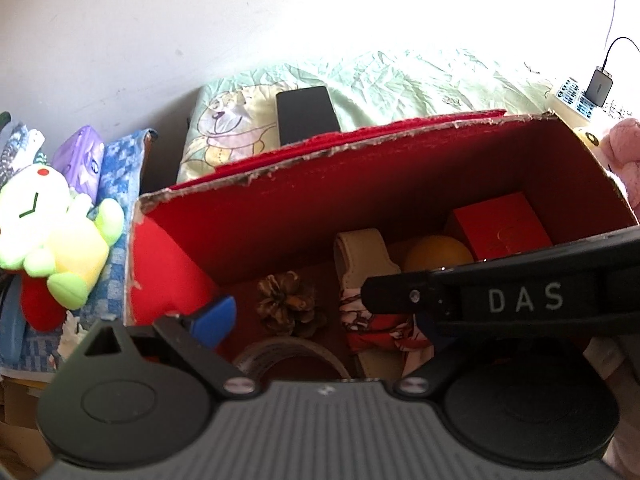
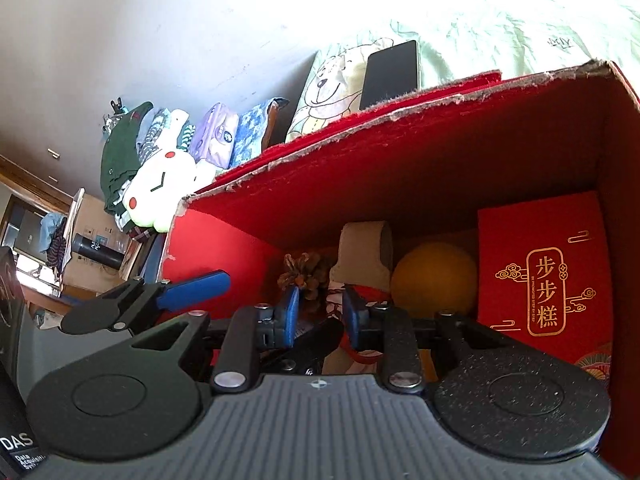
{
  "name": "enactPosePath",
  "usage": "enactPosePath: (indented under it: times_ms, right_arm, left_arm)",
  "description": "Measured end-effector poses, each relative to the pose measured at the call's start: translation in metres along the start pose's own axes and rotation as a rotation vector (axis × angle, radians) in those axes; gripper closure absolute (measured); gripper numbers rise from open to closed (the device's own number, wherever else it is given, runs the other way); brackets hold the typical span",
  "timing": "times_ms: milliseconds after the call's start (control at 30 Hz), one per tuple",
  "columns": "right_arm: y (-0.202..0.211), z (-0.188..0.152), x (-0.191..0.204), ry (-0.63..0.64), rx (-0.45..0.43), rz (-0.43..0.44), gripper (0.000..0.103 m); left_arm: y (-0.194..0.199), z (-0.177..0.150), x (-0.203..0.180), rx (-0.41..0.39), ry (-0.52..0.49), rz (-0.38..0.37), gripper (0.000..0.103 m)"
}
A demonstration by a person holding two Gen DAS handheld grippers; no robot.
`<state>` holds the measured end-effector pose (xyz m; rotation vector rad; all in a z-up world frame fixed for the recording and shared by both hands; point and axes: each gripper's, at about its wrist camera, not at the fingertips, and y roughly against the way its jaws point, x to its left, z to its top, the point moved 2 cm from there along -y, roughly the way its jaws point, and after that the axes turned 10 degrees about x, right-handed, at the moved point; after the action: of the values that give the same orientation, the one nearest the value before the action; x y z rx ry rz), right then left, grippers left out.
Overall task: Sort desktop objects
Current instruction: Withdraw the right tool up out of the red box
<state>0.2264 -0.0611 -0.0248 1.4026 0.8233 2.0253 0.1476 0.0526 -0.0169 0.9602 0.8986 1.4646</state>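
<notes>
Inside red cardboard box [image 2: 400, 168]: pine cone [image 1: 289, 303], tape roll [image 1: 288, 354], orange ball [image 2: 434, 278], red gift box [image 2: 544, 272], cream printed pouch [image 2: 366, 258]; left claw [image 1: 320, 312] wide, empty; right claw [image 2: 320, 316] narrow, whether gripping the pouch's red-printed part cannot be told.

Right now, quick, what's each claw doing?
Left claw: open, holding nothing.
Right claw: nearly closed around the cream patterned pouch; grip cannot be told.
</notes>
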Motion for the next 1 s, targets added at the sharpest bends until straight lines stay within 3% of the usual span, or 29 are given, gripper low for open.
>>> enactPosePath:
  times_ms: [733,1000]
  right_arm:
    - [0.011,-0.005,-0.006,-0.067,-0.106,-0.025,0.075]
    - [0.011,-0.004,-0.007,-0.089,-0.109,-0.044,0.075]
  left_arm:
    - [-0.005,0.001,-0.004,0.019,-0.006,-0.003,0.01]
    - [-0.005,0.002,-0.002,0.008,-0.001,0.001,0.012]
